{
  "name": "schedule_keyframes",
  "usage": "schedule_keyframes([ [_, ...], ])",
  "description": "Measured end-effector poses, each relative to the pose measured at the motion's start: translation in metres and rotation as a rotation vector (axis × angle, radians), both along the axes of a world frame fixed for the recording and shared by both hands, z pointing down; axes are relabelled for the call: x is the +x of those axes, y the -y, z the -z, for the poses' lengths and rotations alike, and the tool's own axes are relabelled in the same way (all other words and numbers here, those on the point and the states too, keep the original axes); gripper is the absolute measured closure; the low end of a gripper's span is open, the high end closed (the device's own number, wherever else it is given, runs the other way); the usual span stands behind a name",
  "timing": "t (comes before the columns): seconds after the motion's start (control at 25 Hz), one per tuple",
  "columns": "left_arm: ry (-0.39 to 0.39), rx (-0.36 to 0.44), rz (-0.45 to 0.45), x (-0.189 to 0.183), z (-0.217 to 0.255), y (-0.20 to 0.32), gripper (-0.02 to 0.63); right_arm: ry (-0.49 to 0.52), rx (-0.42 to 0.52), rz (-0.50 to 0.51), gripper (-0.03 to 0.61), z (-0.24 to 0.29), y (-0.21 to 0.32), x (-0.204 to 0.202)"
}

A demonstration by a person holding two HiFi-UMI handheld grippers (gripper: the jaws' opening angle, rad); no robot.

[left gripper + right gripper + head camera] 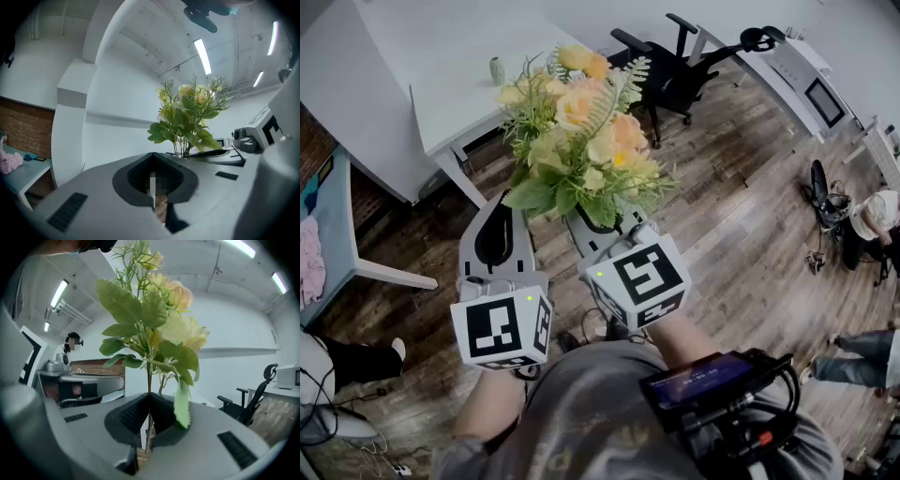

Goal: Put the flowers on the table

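A bunch of yellow, peach and cream flowers (581, 131) with green leaves stands upright over the wooden floor. My right gripper (598, 225) is shut on its thin stems (149, 376), which run up between the jaws. The blooms (168, 301) fill the right gripper view. My left gripper (502, 199) is level beside it on the left, shut, with nothing between its tips. In the left gripper view the flowers (190, 117) rise to the right of the closed jaws. The white table (403, 56) lies ahead, with a small pale vase (497, 70) near its edge.
A black office chair (670, 70) stands behind the flowers. A white desk with a machine (802, 75) is at the far right. A person sits at the right edge (872, 220). A teal table (328, 234) with a pink cloth (307, 258) is at the left.
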State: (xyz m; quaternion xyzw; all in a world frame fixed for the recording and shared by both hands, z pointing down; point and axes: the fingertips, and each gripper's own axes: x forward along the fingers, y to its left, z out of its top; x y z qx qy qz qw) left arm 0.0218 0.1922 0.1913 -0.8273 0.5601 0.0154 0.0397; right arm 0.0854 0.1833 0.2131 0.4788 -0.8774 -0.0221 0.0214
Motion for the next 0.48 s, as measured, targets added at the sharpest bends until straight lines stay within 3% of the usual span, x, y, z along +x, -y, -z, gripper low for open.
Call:
schedule_keyframes([
  [0.32, -0.017, 0.009, -0.005, 0.024, -0.005, -0.002, 0.609, -0.018, 0.012, 0.021, 0.566, -0.004, -0.002, 0.019],
  [0.48, -0.003, 0.009, 0.009, 0.069, -0.002, -0.006, 0.609, 0.0, 0.01, 0.037, 0.566, -0.003, -0.004, 0.063],
])
